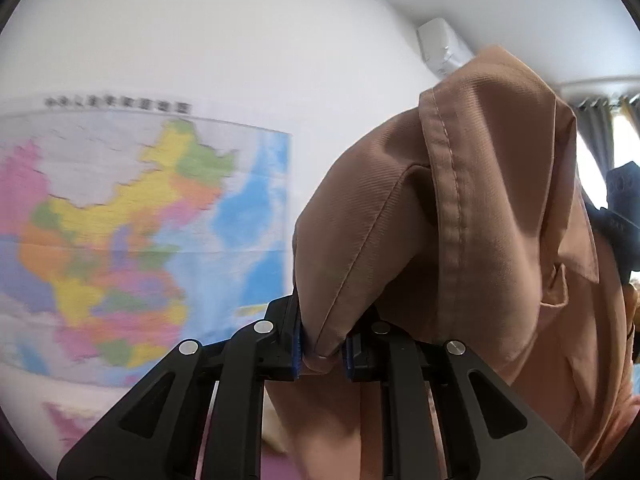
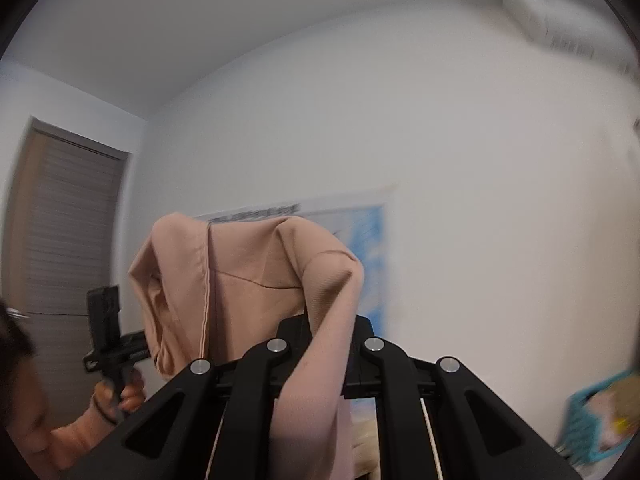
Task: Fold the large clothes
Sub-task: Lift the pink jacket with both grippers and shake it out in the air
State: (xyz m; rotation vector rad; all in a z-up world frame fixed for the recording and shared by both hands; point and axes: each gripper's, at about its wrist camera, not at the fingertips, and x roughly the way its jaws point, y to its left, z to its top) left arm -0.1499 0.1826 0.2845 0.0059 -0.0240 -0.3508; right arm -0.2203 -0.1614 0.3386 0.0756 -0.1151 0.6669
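Observation:
A large tan-pink garment [image 1: 472, 208] is held up in the air by both grippers. My left gripper [image 1: 322, 340] is shut on a fold of the garment, and the cloth drapes over its right finger and hangs down. My right gripper [image 2: 326, 332] is shut on another part of the garment [image 2: 248, 276], which bunches above it and hangs down between the fingers. In the right wrist view the left gripper [image 2: 110, 340] shows at the left, held by a hand, with cloth hanging from it. The right gripper's dark body [image 1: 622, 216] shows at the right edge of the left wrist view.
A coloured wall map [image 1: 132, 232] hangs on the white wall ahead. An air conditioner [image 1: 444, 50] sits high on the wall. A brown door [image 2: 68, 232] is at the left and a teal basket [image 2: 596, 424] at the lower right. A curtained window [image 1: 608, 140] is at the right.

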